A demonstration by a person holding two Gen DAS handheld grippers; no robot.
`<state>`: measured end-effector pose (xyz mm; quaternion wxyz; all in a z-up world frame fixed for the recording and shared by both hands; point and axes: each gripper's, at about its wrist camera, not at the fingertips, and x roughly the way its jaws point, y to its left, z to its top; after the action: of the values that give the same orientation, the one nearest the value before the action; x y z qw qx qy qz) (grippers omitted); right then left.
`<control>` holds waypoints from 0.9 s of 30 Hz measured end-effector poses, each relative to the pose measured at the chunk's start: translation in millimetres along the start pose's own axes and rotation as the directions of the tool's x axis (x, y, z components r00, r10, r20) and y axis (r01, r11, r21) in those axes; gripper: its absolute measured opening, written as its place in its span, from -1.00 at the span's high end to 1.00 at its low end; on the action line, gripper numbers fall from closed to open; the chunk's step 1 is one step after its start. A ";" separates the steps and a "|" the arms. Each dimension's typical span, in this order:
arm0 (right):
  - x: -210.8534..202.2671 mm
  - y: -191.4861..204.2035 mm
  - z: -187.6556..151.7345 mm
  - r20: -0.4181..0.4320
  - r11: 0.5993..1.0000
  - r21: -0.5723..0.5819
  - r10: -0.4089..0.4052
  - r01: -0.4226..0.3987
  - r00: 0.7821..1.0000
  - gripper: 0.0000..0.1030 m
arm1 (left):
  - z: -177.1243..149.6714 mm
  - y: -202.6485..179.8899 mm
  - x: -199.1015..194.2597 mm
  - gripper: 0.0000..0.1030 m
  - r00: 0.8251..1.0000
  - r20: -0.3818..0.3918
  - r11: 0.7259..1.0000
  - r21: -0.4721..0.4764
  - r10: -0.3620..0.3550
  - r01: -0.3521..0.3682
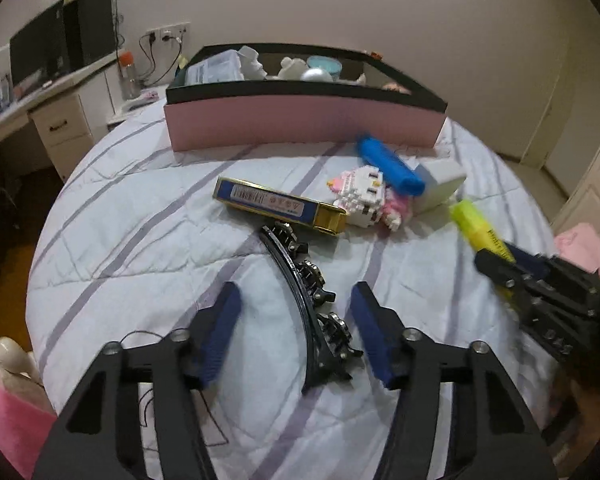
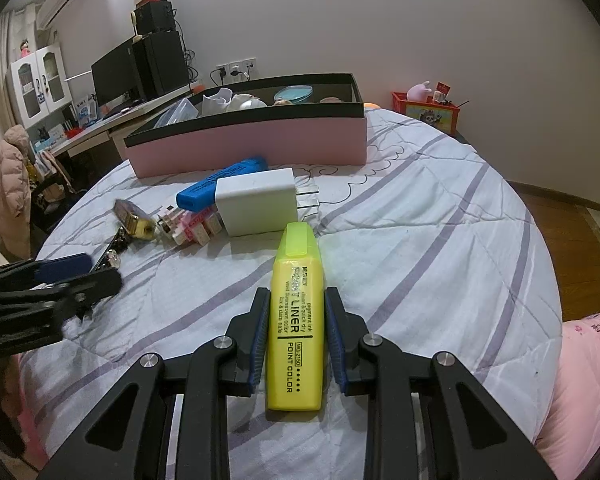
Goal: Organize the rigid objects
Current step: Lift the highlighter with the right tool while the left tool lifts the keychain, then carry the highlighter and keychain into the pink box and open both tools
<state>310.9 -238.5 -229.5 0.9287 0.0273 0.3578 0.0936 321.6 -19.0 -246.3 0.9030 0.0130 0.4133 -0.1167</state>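
On the striped quilt, my left gripper (image 1: 296,292) stands open astride a black curved hair clip (image 1: 300,276) with metal ornaments; its blue pads do not touch the clip. My right gripper (image 2: 297,294) is shut on a yellow highlighter (image 2: 298,320), cap pointing away. Beyond lie a blue and gold box (image 1: 276,204), a pink and white block figure (image 1: 368,196), a blue highlighter (image 1: 392,164) and a white charger (image 2: 256,200). A long pink box (image 1: 300,124) with a black rim sits at the far side, holding several items.
A desk (image 2: 112,120) with a monitor and speakers stands to the left of the bed. A red toy box (image 2: 428,112) sits at the far right by the wall. A pink blanket (image 2: 588,380) lies at the bed's right edge, wooden floor beyond.
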 end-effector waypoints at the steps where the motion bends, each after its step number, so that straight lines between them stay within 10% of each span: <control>1: 0.0 0.2 0.0 0.000 1.000 -0.001 0.000 0.000 1.000 0.47 | 0.1 -0.9 -0.5 0.26 1.000 0.009 1.000 0.007 0.004 -0.004; 3: 0.0 0.0 0.1 0.000 1.000 -0.001 -0.001 0.001 1.000 0.47 | -1.4 0.5 -0.8 0.61 1.000 0.028 1.000 0.003 0.009 -0.009; 27: -39.5 27.4 6.1 0.108 0.998 -0.050 0.035 -0.030 0.993 0.48 | -8.8 9.8 -47.1 0.63 0.982 0.190 1.000 -0.021 -0.001 0.005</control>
<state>282.0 -219.2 -195.7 0.9456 0.0157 0.3036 0.1157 287.5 0.9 -217.6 0.9382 -0.0085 0.3265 -0.1143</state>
